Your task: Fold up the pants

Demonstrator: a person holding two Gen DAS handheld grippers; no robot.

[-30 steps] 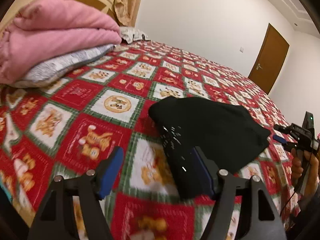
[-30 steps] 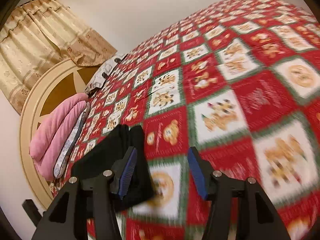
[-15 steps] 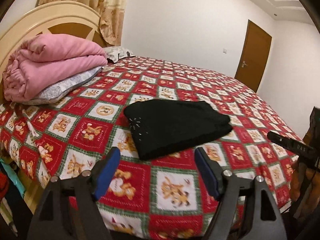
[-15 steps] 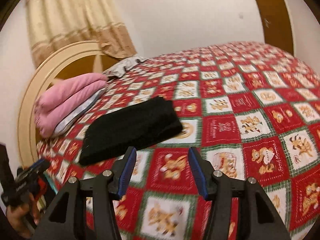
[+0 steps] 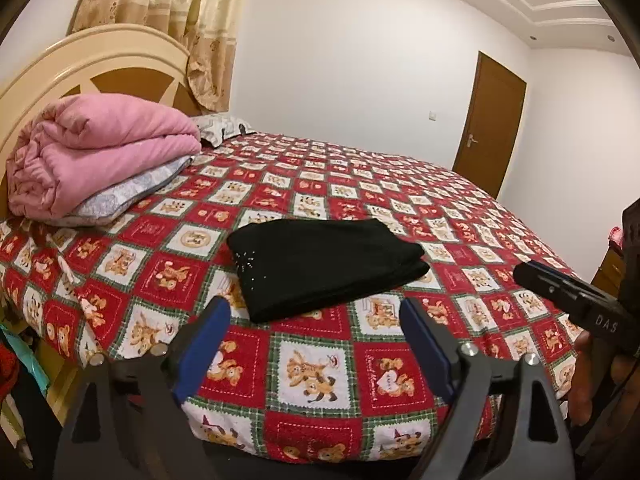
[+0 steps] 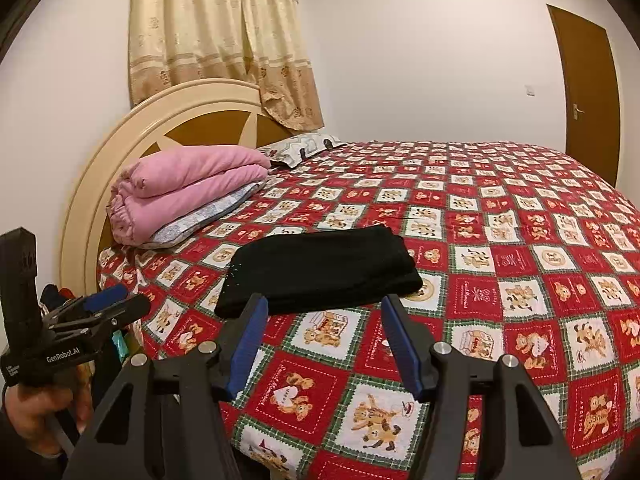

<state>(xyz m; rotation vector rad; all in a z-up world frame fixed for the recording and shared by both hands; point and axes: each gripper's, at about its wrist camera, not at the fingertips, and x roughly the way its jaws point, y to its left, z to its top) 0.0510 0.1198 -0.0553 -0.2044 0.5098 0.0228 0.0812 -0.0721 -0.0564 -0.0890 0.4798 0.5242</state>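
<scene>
The black pants [image 5: 324, 264] lie folded into a flat rectangle on the red patterned bedspread [image 5: 312, 372], near the bed's front edge; they also show in the right wrist view [image 6: 320, 270]. My left gripper [image 5: 314, 320] is open and empty, held back from the bed, short of the pants. My right gripper [image 6: 324, 320] is open and empty, also back from the pants. Each gripper shows in the other's view: the right one at the right edge [image 5: 568, 296], the left one at the left edge [image 6: 104, 304].
A folded pink quilt [image 5: 100, 156] lies on a grey pillow [image 5: 124, 194] by the cream headboard [image 6: 96, 184]. A second pillow [image 6: 300, 146] lies at the head. A brown door [image 5: 490, 128] is at the far right. Curtains [image 6: 224, 36] hang behind the bed.
Both grippers have pulled back and away from the bed, so the folded pants look smaller and farther. The pants lie still where they were. Both grippers stay open.
</scene>
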